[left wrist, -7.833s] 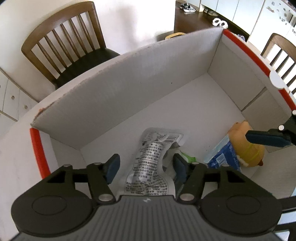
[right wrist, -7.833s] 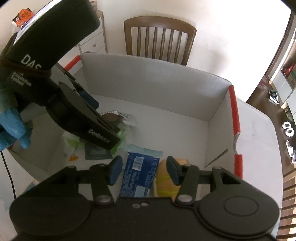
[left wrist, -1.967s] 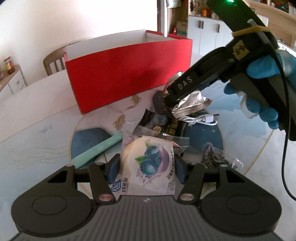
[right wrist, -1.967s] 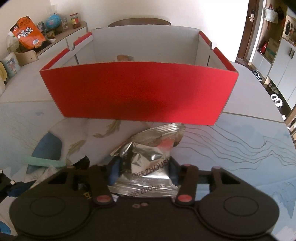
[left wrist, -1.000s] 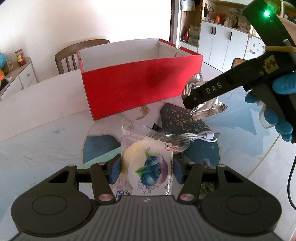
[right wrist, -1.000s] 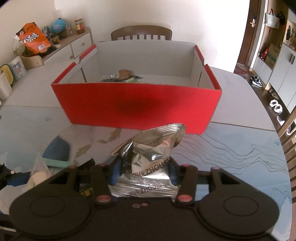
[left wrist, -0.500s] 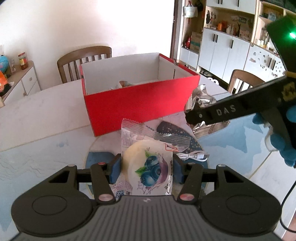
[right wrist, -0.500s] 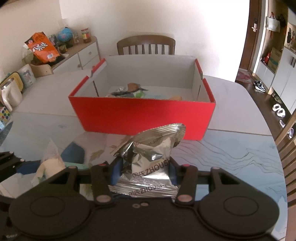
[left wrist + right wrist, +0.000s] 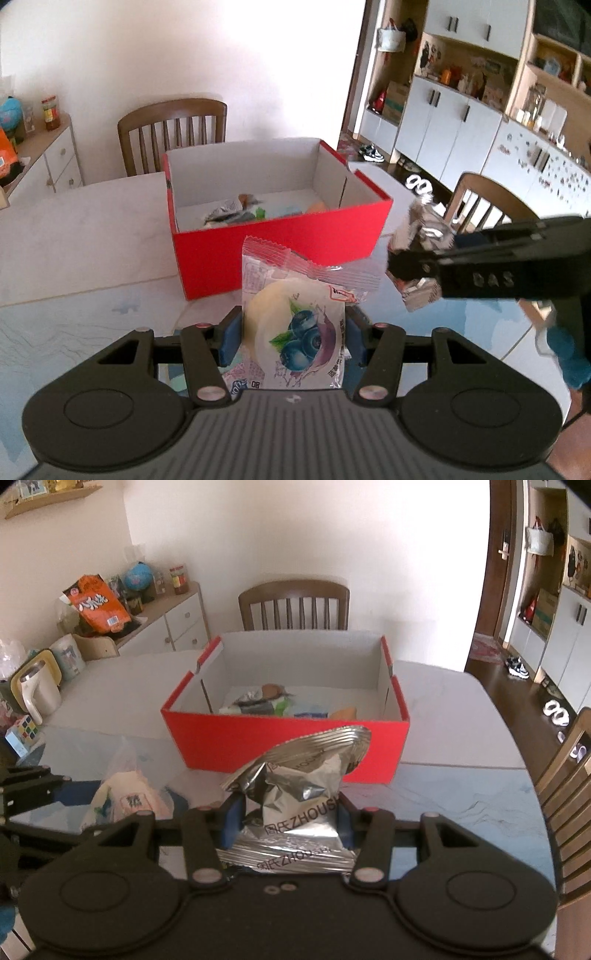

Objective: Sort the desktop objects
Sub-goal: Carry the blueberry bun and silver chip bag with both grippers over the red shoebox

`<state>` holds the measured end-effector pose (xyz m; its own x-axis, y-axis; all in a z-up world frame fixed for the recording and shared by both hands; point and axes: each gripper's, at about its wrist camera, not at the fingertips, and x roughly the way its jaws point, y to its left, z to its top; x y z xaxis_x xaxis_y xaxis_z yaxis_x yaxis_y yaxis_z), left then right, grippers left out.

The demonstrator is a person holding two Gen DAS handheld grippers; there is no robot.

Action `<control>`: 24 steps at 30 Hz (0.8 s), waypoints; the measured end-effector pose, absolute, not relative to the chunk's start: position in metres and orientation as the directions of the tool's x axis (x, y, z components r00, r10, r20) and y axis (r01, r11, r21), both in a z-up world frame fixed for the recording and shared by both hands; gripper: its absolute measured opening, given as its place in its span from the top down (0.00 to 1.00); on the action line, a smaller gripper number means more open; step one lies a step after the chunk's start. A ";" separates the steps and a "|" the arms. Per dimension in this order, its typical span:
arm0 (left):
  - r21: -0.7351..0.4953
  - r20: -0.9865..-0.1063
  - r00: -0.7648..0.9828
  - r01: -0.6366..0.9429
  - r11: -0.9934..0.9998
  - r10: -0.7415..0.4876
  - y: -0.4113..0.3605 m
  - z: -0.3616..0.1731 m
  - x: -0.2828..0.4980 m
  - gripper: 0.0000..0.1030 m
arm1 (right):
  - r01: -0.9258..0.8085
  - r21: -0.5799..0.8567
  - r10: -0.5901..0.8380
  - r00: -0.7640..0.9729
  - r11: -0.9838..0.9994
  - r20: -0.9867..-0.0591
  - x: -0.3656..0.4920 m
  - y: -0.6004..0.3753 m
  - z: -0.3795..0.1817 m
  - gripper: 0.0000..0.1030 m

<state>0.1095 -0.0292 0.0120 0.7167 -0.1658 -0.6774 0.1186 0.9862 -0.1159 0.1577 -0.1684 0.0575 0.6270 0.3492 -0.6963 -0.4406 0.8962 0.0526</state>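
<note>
Carrying step: my left gripper [image 9: 293, 334] pinches a blueberry snack packet [image 9: 295, 325], my right gripper [image 9: 288, 821] a silver foil packet [image 9: 301, 786], both short of the red box [image 9: 288, 738], next needing release inside.

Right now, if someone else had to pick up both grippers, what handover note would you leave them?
Left gripper: shut on the blueberry snack packet, held up in front of the red box.
Right gripper: shut on the silver foil packet, also raised short of the box.
Done: several wrappers and snacks already lie inside the box.
Left: carry both packets over the front wall, release them inside, then check the table near the grippers, which they hide from view, for anything left.
</note>
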 end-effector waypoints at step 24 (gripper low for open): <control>-0.131 -0.648 0.747 0.086 0.988 -0.151 -0.003 0.075 0.177 0.47 | -0.482 0.050 0.398 0.657 0.875 -0.640 0.175 -0.157 0.100 0.51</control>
<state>0.1768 -0.0026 0.0747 0.7469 -0.1505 -0.6477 0.0858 0.9877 -0.1306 0.1751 -0.1571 0.1000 0.6572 0.3985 -0.6398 -0.4819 0.8748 0.0498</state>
